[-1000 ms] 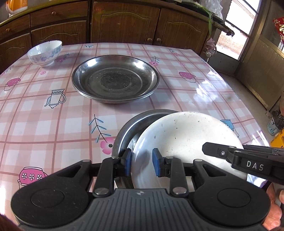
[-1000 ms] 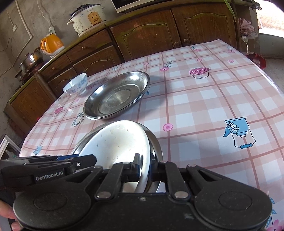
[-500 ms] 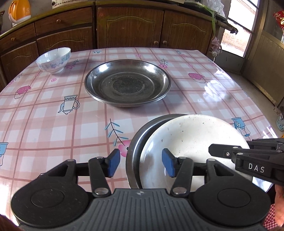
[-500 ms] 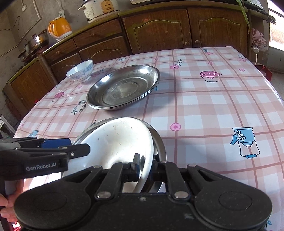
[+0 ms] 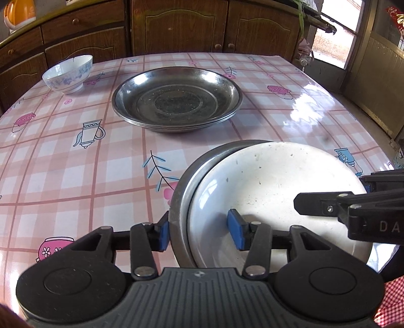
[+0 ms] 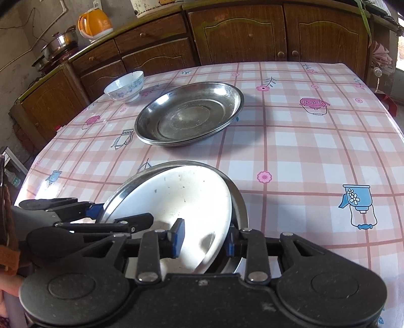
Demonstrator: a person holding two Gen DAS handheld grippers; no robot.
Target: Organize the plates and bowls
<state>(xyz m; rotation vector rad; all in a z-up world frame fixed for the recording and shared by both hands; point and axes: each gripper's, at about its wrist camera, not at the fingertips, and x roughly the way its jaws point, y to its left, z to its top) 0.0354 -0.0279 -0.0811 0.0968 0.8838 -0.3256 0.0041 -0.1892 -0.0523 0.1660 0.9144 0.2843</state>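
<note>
A white plate [image 5: 272,186] [image 6: 181,194] lies slightly off-centre in a steel plate [image 5: 192,171] [image 6: 121,194] at the near edge of the table. My left gripper [image 5: 199,233] straddles the left rims of both plates. Its jaws are closing, and the inner pad still stands apart from the white plate. My right gripper [image 6: 203,239] straddles the white plate's right rim, and its jaws are opening. One of its fingers [image 5: 318,207] reaches over the plate. A stack of steel plates [image 5: 176,101] [image 6: 188,114] sits mid-table. A blue-flowered bowl [image 5: 68,74] [image 6: 125,85] stands at the far left.
A pink checked cloth [image 6: 303,151] covers the table. Brown cabinets [image 5: 176,27] run behind it, with an orange kettle [image 6: 94,22] and pots [image 6: 58,43] on the counter. A doorway [image 5: 335,37] opens at the right.
Both grippers were shut on the white plate's rim and have let go of it. The left one opened first, then the right. The white plate now rests in the steel plate.
</note>
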